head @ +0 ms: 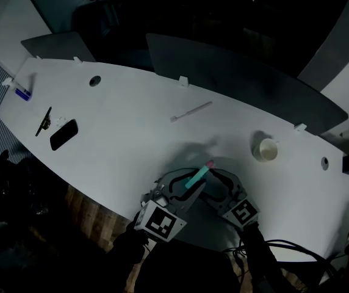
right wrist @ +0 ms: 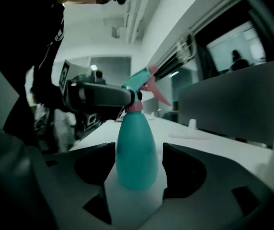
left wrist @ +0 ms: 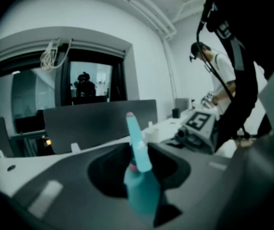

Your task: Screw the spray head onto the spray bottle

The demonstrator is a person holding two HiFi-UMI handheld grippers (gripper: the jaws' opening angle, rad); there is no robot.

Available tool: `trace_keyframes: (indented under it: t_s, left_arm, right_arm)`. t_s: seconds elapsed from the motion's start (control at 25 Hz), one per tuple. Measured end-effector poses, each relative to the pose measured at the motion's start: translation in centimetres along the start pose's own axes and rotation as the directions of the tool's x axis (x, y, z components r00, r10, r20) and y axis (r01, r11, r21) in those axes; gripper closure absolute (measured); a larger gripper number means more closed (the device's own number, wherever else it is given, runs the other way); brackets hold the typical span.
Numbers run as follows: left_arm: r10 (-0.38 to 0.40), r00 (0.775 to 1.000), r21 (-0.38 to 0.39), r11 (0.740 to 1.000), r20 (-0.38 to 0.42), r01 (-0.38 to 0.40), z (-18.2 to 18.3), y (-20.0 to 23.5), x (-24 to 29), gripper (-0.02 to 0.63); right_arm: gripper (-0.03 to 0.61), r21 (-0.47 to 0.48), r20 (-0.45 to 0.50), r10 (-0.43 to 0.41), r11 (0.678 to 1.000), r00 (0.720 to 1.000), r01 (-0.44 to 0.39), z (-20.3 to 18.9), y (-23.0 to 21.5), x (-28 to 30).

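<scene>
Both grippers work at the counter's (head: 132, 145) near edge, with open surface ahead. A cup (head: 265, 149) stands near on the right and a pen (head: 190, 111) lies farther back. The right gripper's (head: 219, 187) fingers (right wrist: 187, 171) are clamped on the bottle's (right wrist: 136, 152) wide body. The left gripper's (head: 176, 187) fingers (left wrist: 79, 181) are clamped on the spray head (left wrist: 138, 147) at the bottle's neck.

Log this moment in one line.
left gripper: shut on spray head | right gripper: shut on spray bottle | stage: head on bottle
</scene>
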State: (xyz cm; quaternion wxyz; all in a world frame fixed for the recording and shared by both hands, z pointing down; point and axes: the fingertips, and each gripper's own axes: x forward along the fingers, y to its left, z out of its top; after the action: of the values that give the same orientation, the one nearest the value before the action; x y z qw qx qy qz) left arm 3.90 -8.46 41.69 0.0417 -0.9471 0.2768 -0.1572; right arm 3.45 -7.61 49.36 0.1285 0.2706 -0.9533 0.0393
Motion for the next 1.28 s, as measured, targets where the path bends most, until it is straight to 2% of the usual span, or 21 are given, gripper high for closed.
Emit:
trace_keyframes:
  t_s: [0.08,0.16,0.24,0.32,0.44,0.52,0.6,0.8,0.96,1.04,1.12,1.16,1.2,1.28]
  left_arm:
    - [0.071,0.997,-0.026,0.997,0.026,-0.070,0.1,0.1,0.1,0.497]
    - [0.132,0.990,-0.056,0.990,0.048,-0.129,0.2,0.3,0.1,0.497]
    - [0.154,0.986,-0.068,0.986,0.057,-0.150,0.3,0.3,0.1,0.497]
    - [0.112,0.993,-0.056,0.992,0.049,-0.109,0.3,0.3,0.1,0.497]
    - [-0.018,0.999,0.027,0.999,-0.029,0.019,-0.2,0.0,0.0,0.497]
    - [-0.103,0.993,0.056,0.993,-0.057,0.106,-0.3,-0.3,0.2,0.497]
    - [-0.159,0.986,0.058,0.985,-0.047,0.162,-0.1,-0.5,0.3,0.497]
    - [-0.212,0.977,0.018,0.977,0.009,0.212,0.0,-0.9,-0.1,0.497]
    - [-0.281,0.960,0.011,0.960,-0.016,0.281,-0.4,-0.6,-0.1,0.497]
    - [-0.244,0.970,0.000,0.970,0.004,0.244,-0.1,-0.3,-0.1,0.499]
    - [-0.154,0.987,-0.029,0.987,0.037,0.155,0.1,0.2,-0.1,0.499]
    - [-0.103,0.994,-0.051,0.993,0.048,0.105,0.1,0.5,-0.1,0.499]
    - [-0.052,0.997,-0.070,0.996,0.054,0.056,0.2,0.7,0.0,0.500]
    - [0.044,0.997,-0.095,0.995,0.058,-0.038,0.3,0.9,0.2,0.502]
  right_arm:
    - [0.284,0.084,0.046,-0.164,0.984,0.985,0.159,0.2,0.4,-0.2]
    - [0.284,0.123,0.044,-0.288,0.952,0.957,0.281,0.0,0.3,0.5]
    - [0.285,0.142,0.053,-0.332,0.936,0.942,0.322,0.1,0.1,0.9]
    - [0.286,0.138,0.061,-0.260,0.958,0.964,0.249,0.2,0.0,1.0]
    - [0.290,0.105,0.050,-0.035,0.994,0.998,0.029,0.3,0.1,1.2]
    - [0.290,0.077,0.035,0.117,0.990,0.992,-0.120,0.3,0.0,1.2]
    - [0.290,0.049,0.011,0.217,0.975,0.976,-0.217,0.3,-0.1,1.1]
    - [0.290,0.024,0.007,0.285,0.958,0.959,-0.285,0.1,0.2,0.9]
    - [0.290,0.027,-0.014,0.328,0.944,0.945,-0.328,0.1,0.2,1.1]
    - [0.288,0.023,-0.017,0.257,0.966,0.966,-0.257,0.1,-0.1,1.1]
    - [0.288,0.018,0.015,0.078,0.997,0.997,-0.078,0.4,-0.6,0.4]
    - [0.288,0.028,0.043,-0.036,0.999,0.998,0.034,0.7,-0.7,-0.2]
    - [0.288,0.046,0.066,-0.141,0.989,0.988,0.139,0.8,-0.7,-0.7]
    - [0.288,0.057,0.053,-0.298,0.954,0.953,0.295,0.4,-0.2,-0.7]
